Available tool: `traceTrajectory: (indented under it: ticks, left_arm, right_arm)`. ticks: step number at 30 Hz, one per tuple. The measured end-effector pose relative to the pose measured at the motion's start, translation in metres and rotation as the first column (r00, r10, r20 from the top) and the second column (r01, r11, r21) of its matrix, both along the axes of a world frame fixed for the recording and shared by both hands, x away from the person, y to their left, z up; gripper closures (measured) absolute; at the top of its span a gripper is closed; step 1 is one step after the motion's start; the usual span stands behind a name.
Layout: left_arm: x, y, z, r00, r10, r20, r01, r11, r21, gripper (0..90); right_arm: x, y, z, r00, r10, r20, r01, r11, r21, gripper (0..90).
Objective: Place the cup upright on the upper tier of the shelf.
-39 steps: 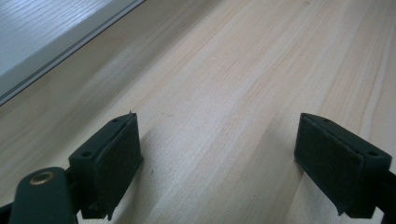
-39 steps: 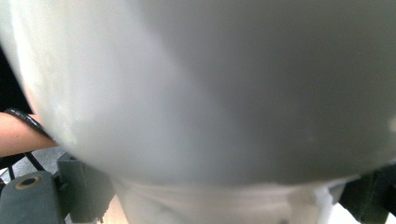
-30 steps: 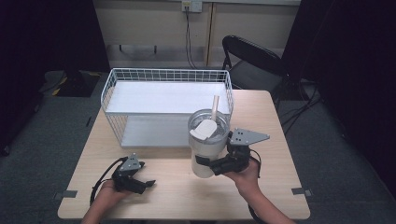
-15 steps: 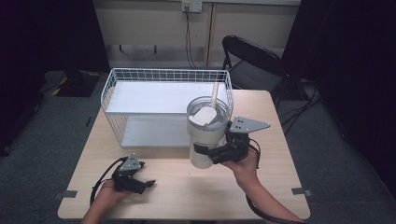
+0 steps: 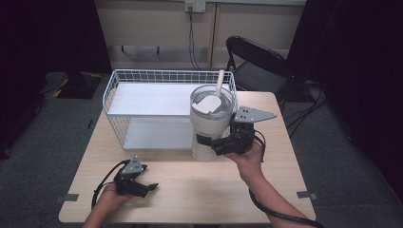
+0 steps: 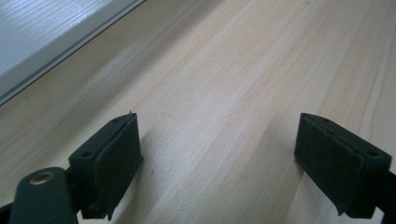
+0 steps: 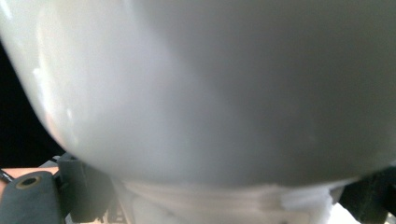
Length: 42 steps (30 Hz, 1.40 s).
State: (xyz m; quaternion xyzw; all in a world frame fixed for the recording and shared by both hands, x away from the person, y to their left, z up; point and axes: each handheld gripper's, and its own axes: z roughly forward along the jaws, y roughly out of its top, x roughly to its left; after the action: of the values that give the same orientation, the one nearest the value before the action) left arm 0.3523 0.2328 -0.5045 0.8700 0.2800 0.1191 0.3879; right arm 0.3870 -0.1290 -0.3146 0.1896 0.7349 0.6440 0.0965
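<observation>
A large white tumbler [image 5: 209, 124] with a clear lid and a pale straw [image 5: 220, 80] is held above the table, in front of the wire basket's right end. My right gripper [image 5: 211, 143] is shut on the tumbler's lower body, its jaws pressed to both sides. In the right gripper view the tumbler's white wall [image 7: 210, 93] looms very close. My left gripper [image 5: 147, 187] rests low on the table near the front left, open, with bare wood between its pads [image 6: 109, 161].
A white wire basket [image 5: 142, 78] with a white shelf board stands at the back of the wooden table [image 5: 190, 190]. A black folding chair [image 5: 259, 59] stands behind the table's right side. Dark curtains hang at both sides.
My right gripper has lifted the tumbler off the table and carried it up and toward the basket. The left gripper has stayed put.
</observation>
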Motion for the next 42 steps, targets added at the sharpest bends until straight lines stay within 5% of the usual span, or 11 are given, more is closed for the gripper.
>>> traceTrajectory:
  ticks: [15,42]
  left_arm:
    - [0.0,0.0,0.0,1.0,0.0,0.0,0.0,1.0,0.0,14.1]
    - [0.0,0.0,0.0,1.0,0.0,0.003,0.0,1.0,0.0,14.1]
  right_arm:
    - [0.015,0.011,0.031,0.9997,-0.018,0.018,0.018,1.0,-0.005,9.6]
    - [0.041,0.026,0.058,0.9943,-0.093,0.053,0.092,0.996,0.019,9.7]
